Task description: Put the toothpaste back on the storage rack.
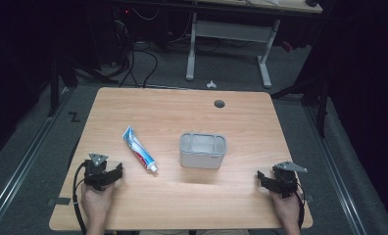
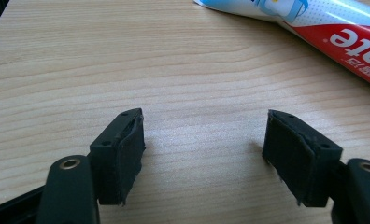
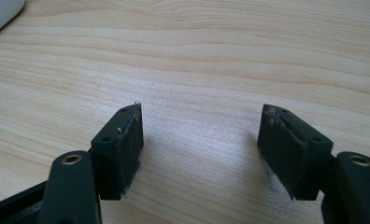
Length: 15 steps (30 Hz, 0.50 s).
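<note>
Pale wood is lying bare under both grippers, each resting low near the table's (image 1: 182,105) front edge with a hand behind it. The left gripper (image 1: 114,172) is standing with its jaws spread wide and nothing between them, and the right gripper (image 1: 263,179) is likewise released and empty. The toothpaste tube (image 1: 139,149) is lying flat and slantwise just ahead of the left gripper, cap end towards the person, so that gripper is probably waiting to take it. The grey bin (image 1: 203,157) is sitting open-topped near the table's middle, apart from the tube, a likely place for it. Open tabletop is surrounding both things, leaving free room to approach from either side.
</note>
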{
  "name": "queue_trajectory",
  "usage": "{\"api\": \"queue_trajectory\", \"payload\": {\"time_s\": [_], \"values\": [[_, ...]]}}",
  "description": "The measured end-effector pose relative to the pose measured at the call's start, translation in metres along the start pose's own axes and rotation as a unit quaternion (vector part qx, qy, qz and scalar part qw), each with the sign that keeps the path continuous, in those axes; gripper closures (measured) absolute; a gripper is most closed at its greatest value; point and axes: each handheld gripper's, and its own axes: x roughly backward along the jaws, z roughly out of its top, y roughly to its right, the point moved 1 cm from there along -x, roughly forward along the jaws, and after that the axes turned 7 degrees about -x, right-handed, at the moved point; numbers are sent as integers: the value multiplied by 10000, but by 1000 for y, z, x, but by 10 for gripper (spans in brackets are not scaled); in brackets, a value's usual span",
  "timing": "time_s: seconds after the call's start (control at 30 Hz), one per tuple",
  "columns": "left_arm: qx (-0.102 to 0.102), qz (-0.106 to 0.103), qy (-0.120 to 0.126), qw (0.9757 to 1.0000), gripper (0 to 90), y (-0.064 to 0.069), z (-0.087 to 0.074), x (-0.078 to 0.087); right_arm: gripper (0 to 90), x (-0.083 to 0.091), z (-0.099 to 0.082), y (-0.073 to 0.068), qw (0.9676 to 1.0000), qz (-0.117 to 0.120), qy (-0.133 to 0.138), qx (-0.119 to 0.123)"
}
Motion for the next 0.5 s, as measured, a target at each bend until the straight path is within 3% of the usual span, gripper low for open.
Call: {"api": "queue_trajectory", "payload": {"time_s": [0.5], "values": [[-13, -21, -7, 10000, 295, 0, 0, 0, 318, 0, 0, 0, 10000, 0, -1, -21]]}}
